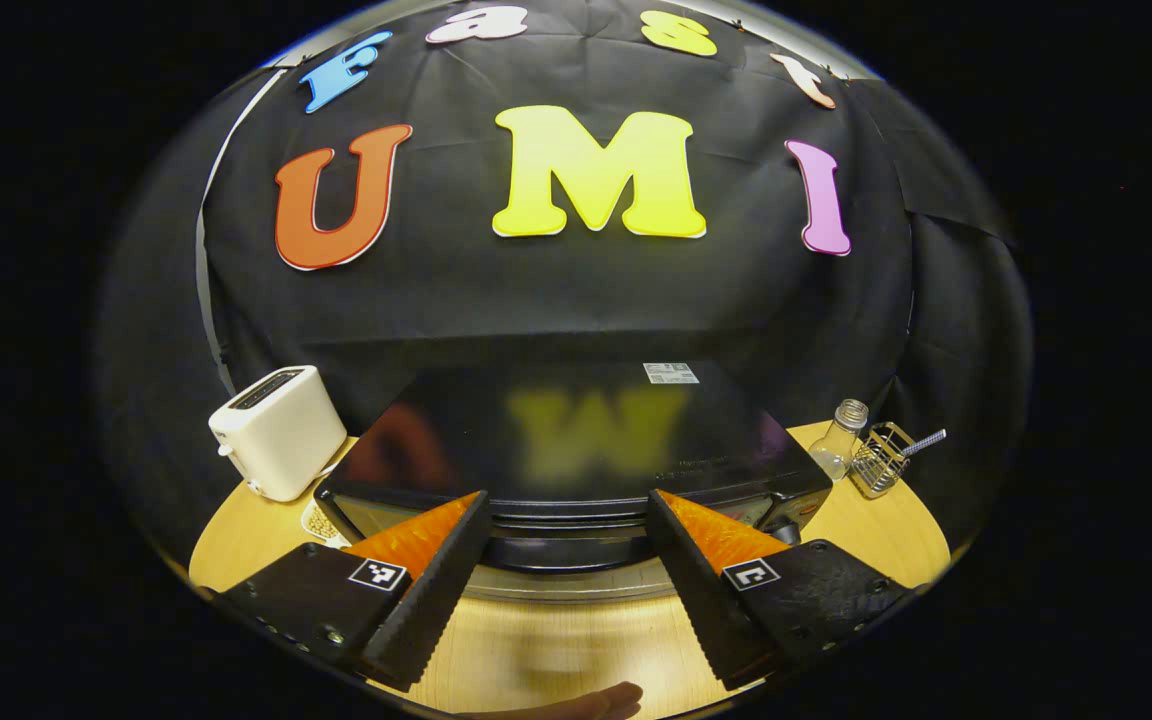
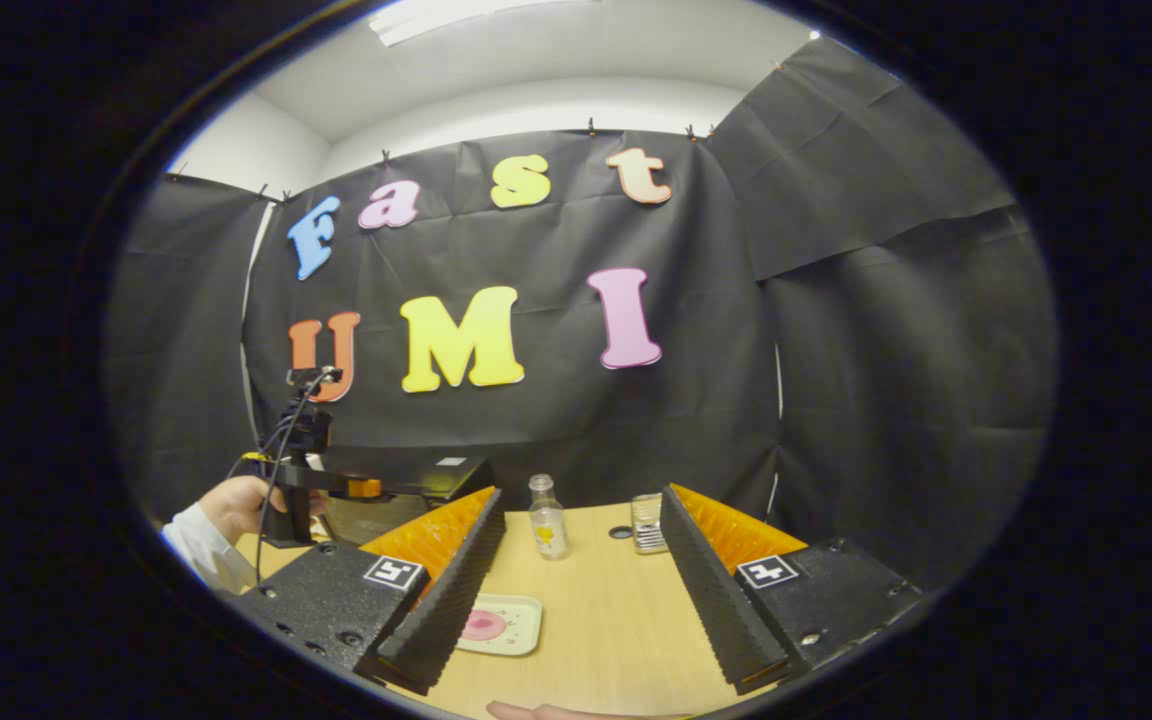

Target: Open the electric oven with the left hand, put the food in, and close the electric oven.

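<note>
Electric oven (image 1: 576,450), door shut, long axis crosswise on the table (image 1: 556,650), directly ahead of the left gripper (image 1: 568,545), fingers wide and empty; right gripper (image 2: 581,590) likewise wide, farther off, food tray (image 2: 504,624) just below it.

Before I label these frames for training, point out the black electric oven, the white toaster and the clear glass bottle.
Black electric oven (image 1: 576,430), left gripper view, top panel.
White toaster (image 1: 281,435), left gripper view, side wall.
Clear glass bottle (image 2: 547,525), right gripper view, body.

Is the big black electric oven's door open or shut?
Shut: the black electric oven shows its door upright behind the open left gripper.
</note>
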Demonstrator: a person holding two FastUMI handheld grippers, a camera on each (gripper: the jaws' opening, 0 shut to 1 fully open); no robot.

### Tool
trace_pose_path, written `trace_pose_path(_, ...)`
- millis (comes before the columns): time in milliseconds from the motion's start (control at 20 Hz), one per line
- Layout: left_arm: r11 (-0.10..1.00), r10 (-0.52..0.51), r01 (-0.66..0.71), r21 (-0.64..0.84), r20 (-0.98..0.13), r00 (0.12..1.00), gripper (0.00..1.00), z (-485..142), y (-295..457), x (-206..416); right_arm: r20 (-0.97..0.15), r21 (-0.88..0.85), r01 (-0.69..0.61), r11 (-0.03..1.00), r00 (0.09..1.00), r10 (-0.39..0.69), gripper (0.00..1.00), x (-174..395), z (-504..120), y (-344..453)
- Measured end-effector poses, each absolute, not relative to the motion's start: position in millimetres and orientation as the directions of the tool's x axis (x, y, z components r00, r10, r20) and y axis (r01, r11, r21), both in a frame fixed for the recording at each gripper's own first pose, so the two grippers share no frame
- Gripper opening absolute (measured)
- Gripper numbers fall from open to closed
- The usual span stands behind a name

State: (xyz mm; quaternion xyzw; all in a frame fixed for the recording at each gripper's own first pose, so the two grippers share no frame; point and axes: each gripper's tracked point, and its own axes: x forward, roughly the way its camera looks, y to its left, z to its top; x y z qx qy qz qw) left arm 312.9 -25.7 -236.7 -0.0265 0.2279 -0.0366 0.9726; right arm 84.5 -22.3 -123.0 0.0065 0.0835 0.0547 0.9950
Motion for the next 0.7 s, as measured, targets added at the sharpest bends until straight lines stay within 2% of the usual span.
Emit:
trace_pose_path(100,0.996,-0.086,0.063,-0.068,-0.439,0.894,0.99,-238.8,-24.3,305.6,-0.172,0.028,-0.129,0.991,0.976,0.132,0.96,78.3,-123.6,-19.1)
trace_pose_path(350,0.995,-0.098,0.076,-0.069,-0.427,0.899,0.98,-241.6,-22.6,282.1,-0.157,0.023,-0.102,0.995,0.982,0.104,0.99,70.9,-119.1,-25.8)
trace_pose_path(400,0.995,-0.098,0.077,-0.066,-0.424,0.9,0.98,-242.2,-22.5,276.5,-0.158,0.026,-0.104,0.994,0.982,0.107,0.96,68.4,-119.3,-25.5)
trace_pose_path(700,0.995,-0.095,0.073,-0.07,-0.412,0.906,0.98,-258.0,-22.5,234.3,-0.181,0.04,-0.11,0.993,0.977,0.115,0.96,61.0,-125.5,-26.5)
